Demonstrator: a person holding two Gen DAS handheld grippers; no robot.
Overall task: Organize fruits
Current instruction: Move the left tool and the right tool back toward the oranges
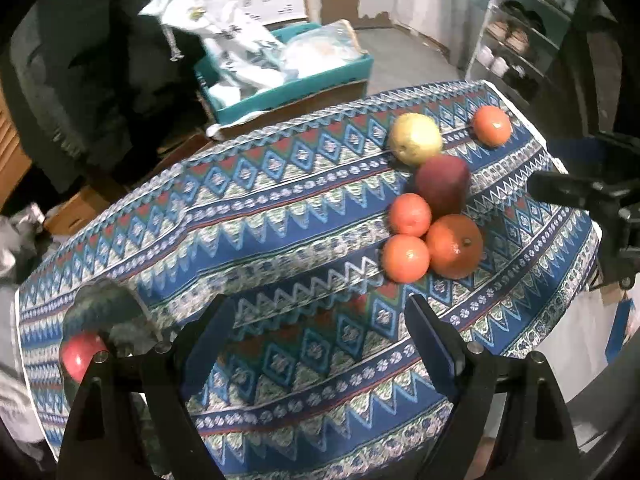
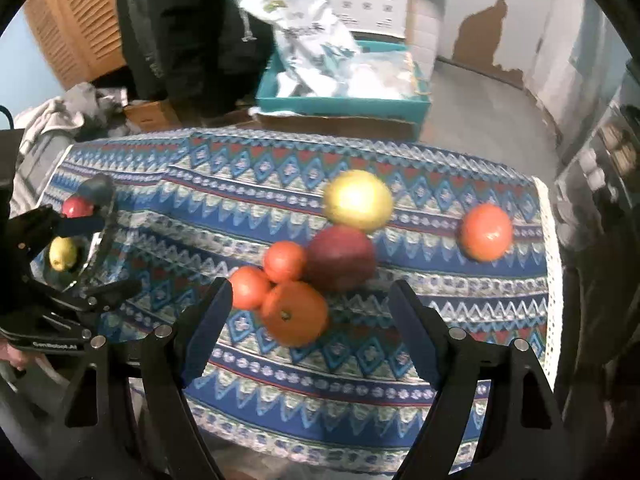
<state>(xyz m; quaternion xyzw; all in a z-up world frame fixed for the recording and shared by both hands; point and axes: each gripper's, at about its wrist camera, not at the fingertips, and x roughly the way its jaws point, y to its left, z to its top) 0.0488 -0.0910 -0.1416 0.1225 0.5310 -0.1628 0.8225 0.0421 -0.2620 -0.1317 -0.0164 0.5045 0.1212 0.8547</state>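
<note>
On the patterned tablecloth lies a cluster of fruit: a yellow apple, a dark red apple, two small oranges and a bigger orange. A lone orange sits apart to the right. A glass bowl at the left holds a red apple and a yellow fruit. My left gripper hovers open over bare cloth. My right gripper is open above the bigger orange, without touching it.
Behind the table stands a teal box full of plastic bags, on cardboard. A shelf with shoes is at the far right. Dark clothing hangs at the back left. The cloth's right edge drops off close to the lone orange.
</note>
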